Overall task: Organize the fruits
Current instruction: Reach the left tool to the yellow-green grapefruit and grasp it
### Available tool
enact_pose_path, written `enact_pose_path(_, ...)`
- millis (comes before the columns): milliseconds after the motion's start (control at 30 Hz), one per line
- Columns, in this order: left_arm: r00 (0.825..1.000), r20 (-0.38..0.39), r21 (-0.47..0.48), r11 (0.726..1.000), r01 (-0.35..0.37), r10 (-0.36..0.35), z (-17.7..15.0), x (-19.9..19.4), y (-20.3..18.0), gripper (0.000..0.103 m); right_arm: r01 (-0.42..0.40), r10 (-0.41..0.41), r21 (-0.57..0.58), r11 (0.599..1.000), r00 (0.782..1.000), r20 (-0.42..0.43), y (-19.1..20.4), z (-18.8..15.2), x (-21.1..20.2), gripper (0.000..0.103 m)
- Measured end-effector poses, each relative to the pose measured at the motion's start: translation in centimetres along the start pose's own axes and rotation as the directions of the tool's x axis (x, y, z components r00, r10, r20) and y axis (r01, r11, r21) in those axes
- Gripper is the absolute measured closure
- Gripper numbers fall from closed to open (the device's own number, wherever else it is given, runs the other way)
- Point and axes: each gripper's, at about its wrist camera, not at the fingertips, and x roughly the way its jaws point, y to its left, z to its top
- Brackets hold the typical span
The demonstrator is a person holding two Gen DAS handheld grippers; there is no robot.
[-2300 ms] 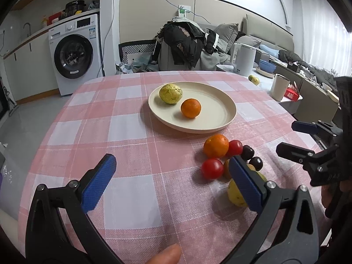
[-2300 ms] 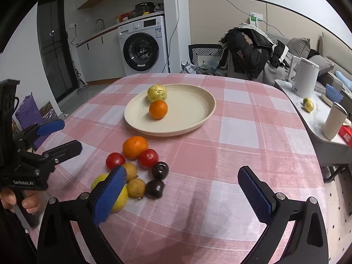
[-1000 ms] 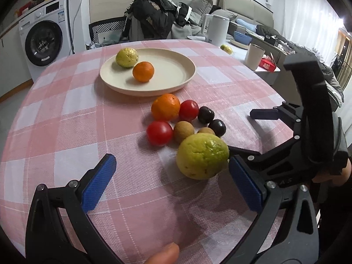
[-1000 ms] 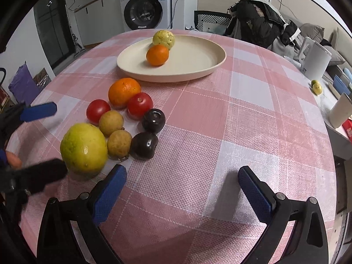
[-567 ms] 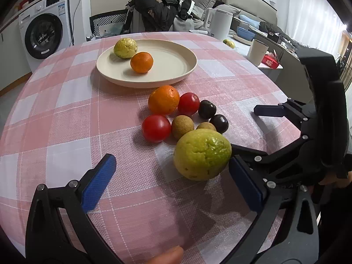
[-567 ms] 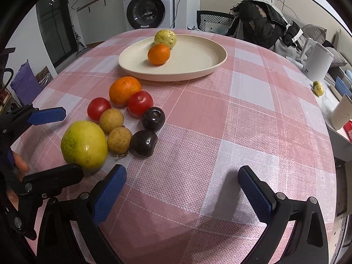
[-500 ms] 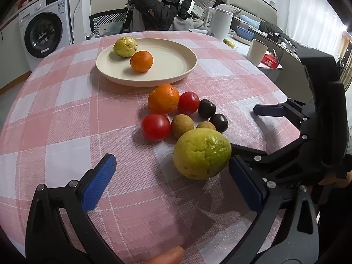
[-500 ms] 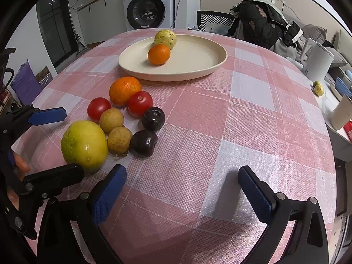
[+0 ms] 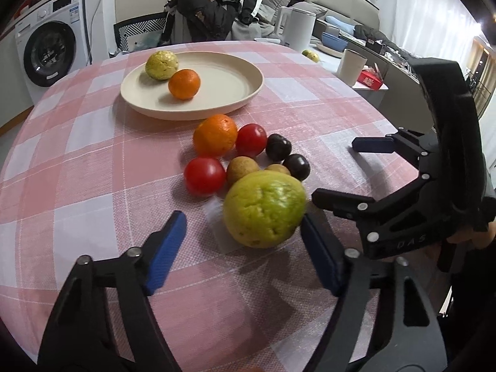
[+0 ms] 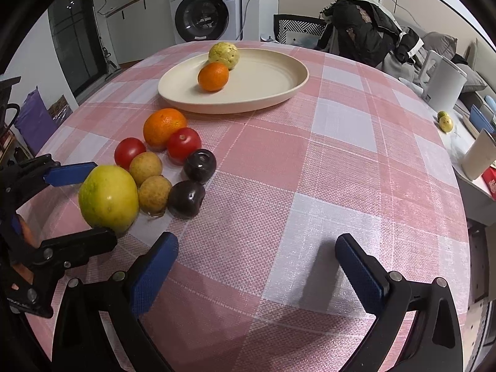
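1. Caught in the middle of closing: left tool (image 9: 241, 218), pads not yet both pressing, straddling the large green guava (image 9: 263, 209), which sits on the bench (image 9: 77, 142) on the near side of the cream plate (image 9: 248, 93), well apart from it. Looks nearer the guava on one side than on the other, so may shove it sideways before clamping.
2. If shoved, likely to bump the two longans (image 9: 241, 169) just behind it, toward the plate, and to scatter the red tomato (image 9: 204, 175) and the dark plums (image 9: 296, 166) across the checked cloth.
3. Round, bumpy skin against flat pads: could squirt out under an off-centre squeeze, or bruise under a hard one.
4. Might slip on the way to the plate if gripped below its widest part.
5. Once at the plate, risks knocking the small orange (image 9: 183, 83) and the yellow-green guava (image 9: 161, 65) already lying at its far-left side; could roll them over the low rim.
6. Right tool (image 10: 254, 241): fingers wide apart, holding nothing, poised over bare cloth on the near side of the plate. Close to the left one, so could collide during the lift.
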Motion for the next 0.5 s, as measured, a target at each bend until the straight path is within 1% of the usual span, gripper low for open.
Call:
enact_pose_path(33,1.000,0.001,0.002,1.000,0.004,-0.004,0.1,0.0,-0.1,0.036,0.000,0.000,0.000,1.000,1.000,0.000,0.0,0.0,0.0,0.000)
enact_pose_path(133,1.000,0.003,0.005,1.000,0.024,-0.024,0.3,0.2,-0.4,0.048,0.000,0.000,0.000,1.000,1.000,0.001,0.0,0.0,0.0,0.000)
enact_pose_path(167,0.999,0.003,0.008,0.999,0.038,-0.038,0.3,0.2,-0.5,0.056,0.000,0.000,0.000,1.000,1.000,0.001,0.0,0.0,0.0,0.000)
enact_pose_path(333,1.000,0.017,0.046,0.999,0.007,-0.008,0.2,0.0,-1.1,0.056,0.000,0.000,0.001,1.000,1.000,0.002,0.0,0.0,0.0,0.000)
enact_pose_path(500,0.999,0.040,0.029,1.000,0.006,-0.008,0.1,-0.5,-0.2,0.056,-0.021,0.021,0.035,0.999,1.000,0.016,-0.4,0.2,-0.1,0.000)
